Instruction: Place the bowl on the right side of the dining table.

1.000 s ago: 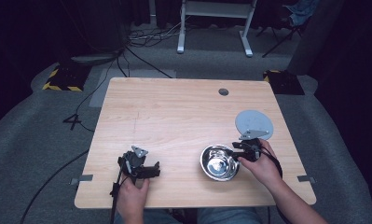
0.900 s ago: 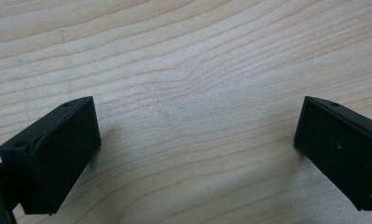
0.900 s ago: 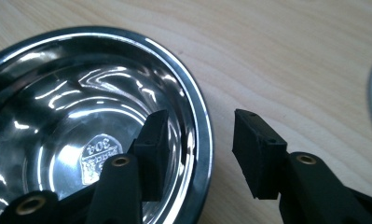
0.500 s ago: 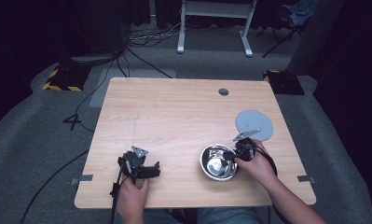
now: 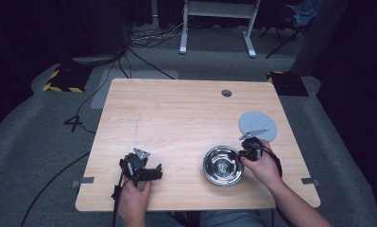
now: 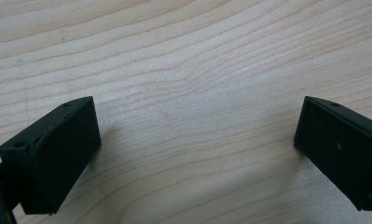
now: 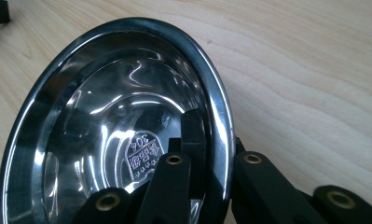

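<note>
1. Steel, round and shiny, the small metal bowl (image 5: 223, 165) sits on the pale wooden surface (image 5: 176, 118) near its front right edge, and my right gripper (image 5: 250, 150) now pinches its rim on the side nearest my right hand (image 5: 263, 166).
2. My right gripper's jaws have just been closing, and in the right gripper view one jaw lies inside the bowl (image 7: 118, 126) while the other lies outside the wall, with the rim between them.
3. A second ago the right gripper sat a little farther right, over the edge of the flat round grey disc (image 5: 257, 126); it has since slid in toward the bowl.
4. The bowl itself has not shifted on the surface between then and now.
5. I judge the grasp as made, so lifting or dragging the bowl is what comes next; a thin, slick rim could slip or tip the bowl if I raise it fast.
6. My left gripper (image 5: 146, 169) rests on the surface at the front left, well apart from the bowl, jaws spread wide with only bare wood between them in the left gripper view.
7. My left hand (image 5: 133, 198) has stayed put.
</note>
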`<state>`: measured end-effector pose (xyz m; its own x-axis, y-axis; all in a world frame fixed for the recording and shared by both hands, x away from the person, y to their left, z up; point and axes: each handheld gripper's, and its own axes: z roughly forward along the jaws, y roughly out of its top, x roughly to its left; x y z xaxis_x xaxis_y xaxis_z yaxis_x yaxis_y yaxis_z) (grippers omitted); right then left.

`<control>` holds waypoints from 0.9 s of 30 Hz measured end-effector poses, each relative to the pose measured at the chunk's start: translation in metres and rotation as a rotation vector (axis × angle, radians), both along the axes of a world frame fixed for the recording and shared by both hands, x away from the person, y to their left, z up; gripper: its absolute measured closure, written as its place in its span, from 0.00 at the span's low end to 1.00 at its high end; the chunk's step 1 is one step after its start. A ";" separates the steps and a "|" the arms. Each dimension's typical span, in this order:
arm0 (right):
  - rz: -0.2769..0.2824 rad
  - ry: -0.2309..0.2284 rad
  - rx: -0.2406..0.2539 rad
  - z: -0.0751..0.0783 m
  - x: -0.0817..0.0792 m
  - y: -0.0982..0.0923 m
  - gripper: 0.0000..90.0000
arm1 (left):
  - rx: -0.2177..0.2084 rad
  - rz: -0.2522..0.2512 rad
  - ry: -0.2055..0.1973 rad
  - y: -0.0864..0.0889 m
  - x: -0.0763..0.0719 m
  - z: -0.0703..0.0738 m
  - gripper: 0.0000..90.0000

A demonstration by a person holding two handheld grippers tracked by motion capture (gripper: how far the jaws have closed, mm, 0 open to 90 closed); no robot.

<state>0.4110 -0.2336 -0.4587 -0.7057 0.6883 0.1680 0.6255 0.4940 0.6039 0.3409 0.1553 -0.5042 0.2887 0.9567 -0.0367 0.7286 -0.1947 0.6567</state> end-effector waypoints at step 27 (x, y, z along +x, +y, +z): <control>-0.058 -0.120 -0.051 0.047 0.017 -0.015 0.97 | 0.000 0.000 0.000 0.000 0.000 0.000 0.00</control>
<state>0.4284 -0.2482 -0.4115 -0.6777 0.7338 0.0480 0.5783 0.4915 0.6511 0.3409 0.1553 -0.5042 0.2887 0.9567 -0.0368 0.7285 -0.1946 0.6568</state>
